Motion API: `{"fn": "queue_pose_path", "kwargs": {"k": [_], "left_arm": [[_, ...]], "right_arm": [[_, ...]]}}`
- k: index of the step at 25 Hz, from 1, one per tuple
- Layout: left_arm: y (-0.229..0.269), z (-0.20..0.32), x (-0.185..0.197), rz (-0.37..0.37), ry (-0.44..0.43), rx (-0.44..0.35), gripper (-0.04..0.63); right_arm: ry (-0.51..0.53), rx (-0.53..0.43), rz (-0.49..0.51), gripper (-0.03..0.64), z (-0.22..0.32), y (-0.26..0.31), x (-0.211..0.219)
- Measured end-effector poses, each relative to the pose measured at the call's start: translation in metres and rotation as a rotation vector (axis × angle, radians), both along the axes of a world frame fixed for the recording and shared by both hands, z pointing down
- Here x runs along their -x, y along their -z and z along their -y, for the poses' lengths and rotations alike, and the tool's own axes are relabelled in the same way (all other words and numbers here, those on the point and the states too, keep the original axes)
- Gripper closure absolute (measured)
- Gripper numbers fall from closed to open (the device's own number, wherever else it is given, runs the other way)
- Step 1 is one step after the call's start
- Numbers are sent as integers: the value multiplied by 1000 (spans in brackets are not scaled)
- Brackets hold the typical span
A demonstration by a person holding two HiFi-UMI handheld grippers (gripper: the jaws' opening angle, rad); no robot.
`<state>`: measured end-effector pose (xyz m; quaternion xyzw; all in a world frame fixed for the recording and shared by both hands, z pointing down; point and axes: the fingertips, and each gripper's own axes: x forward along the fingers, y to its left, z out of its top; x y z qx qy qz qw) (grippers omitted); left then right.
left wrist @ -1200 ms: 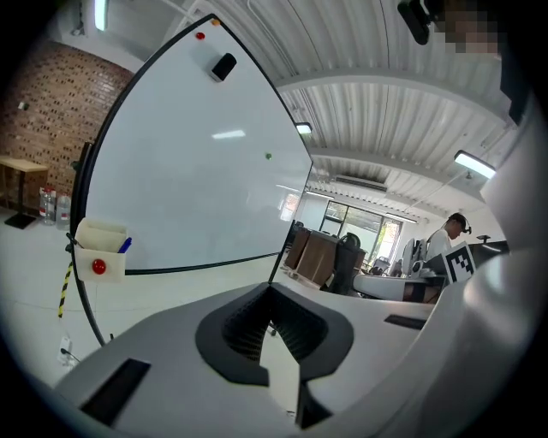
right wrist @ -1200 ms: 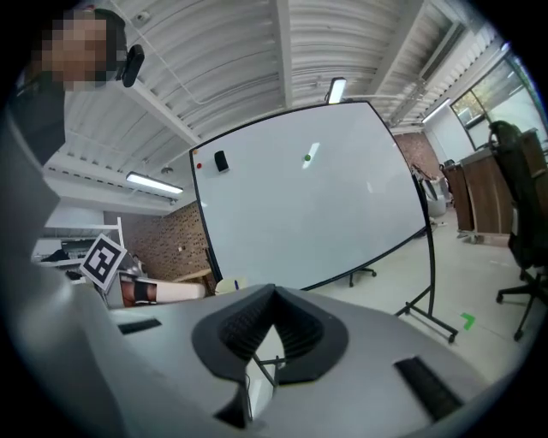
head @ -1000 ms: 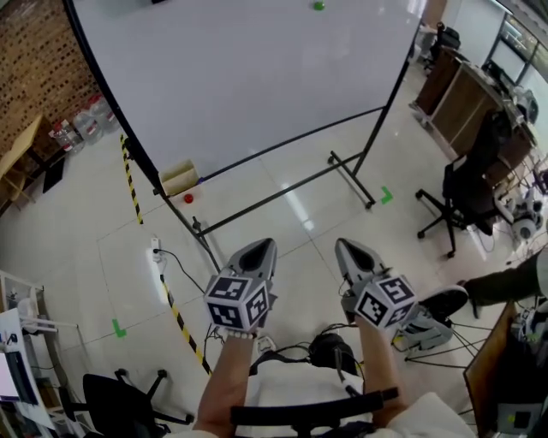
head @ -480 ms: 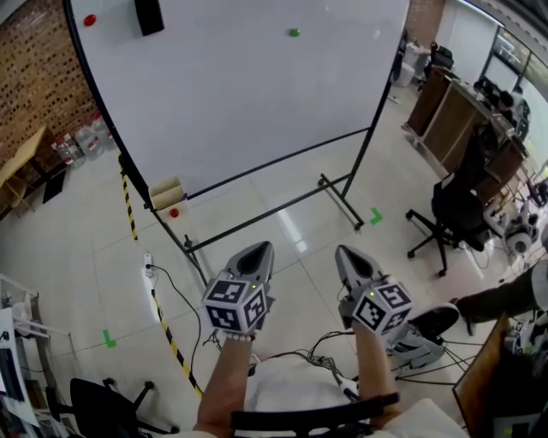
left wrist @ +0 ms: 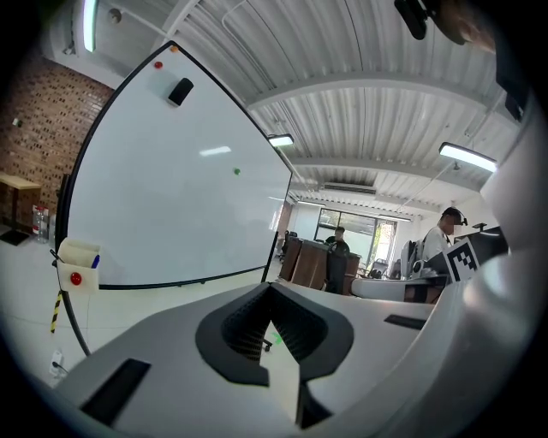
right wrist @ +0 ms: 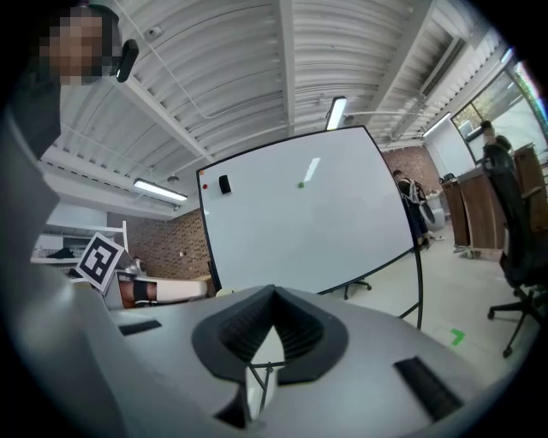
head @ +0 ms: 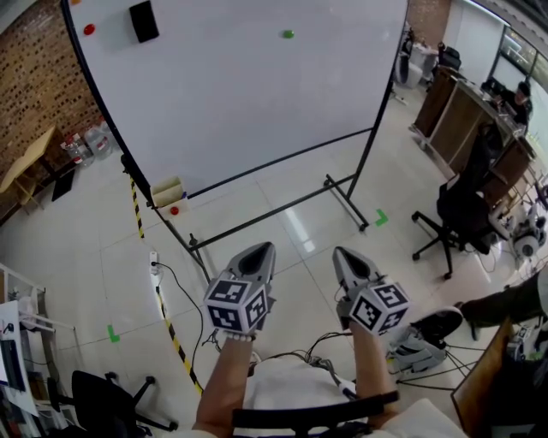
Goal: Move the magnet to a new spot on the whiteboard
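A large whiteboard (head: 240,77) on a black rolling stand stands ahead. On it sit a small green magnet (head: 288,34), a red magnet (head: 89,29) and a black eraser (head: 143,20) near the top. The green magnet (left wrist: 237,171) also shows in the left gripper view, and the same green magnet (right wrist: 300,184) in the right gripper view. My left gripper (head: 259,251) and right gripper (head: 345,256) hang side by side over the floor, well short of the board. Both are shut with nothing between their jaws.
A cream box (head: 166,191) and a red object (head: 175,210) sit on the board's lower ledge. Yellow-black tape (head: 168,325) and a cable (head: 184,287) run across the floor. Office chairs (head: 467,205) and desks (head: 458,98) stand at the right; a brick wall (head: 34,77) at the left.
The head view has tilted up, so the board's top with the red magnet and eraser came into sight. Both grippers kept their places and stayed shut.
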<state>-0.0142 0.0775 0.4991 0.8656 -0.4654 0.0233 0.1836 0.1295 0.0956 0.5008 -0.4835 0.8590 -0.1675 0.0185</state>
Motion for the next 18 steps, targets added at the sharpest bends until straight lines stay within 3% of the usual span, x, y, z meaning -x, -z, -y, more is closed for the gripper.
{"fn": "queue_pose_path", "kwargs": {"k": [18], "left_arm": [[-1,-4,6,18,-10,-6,603]], "right_arm": [[-18,-18,10,617,-4,0,4]]}}
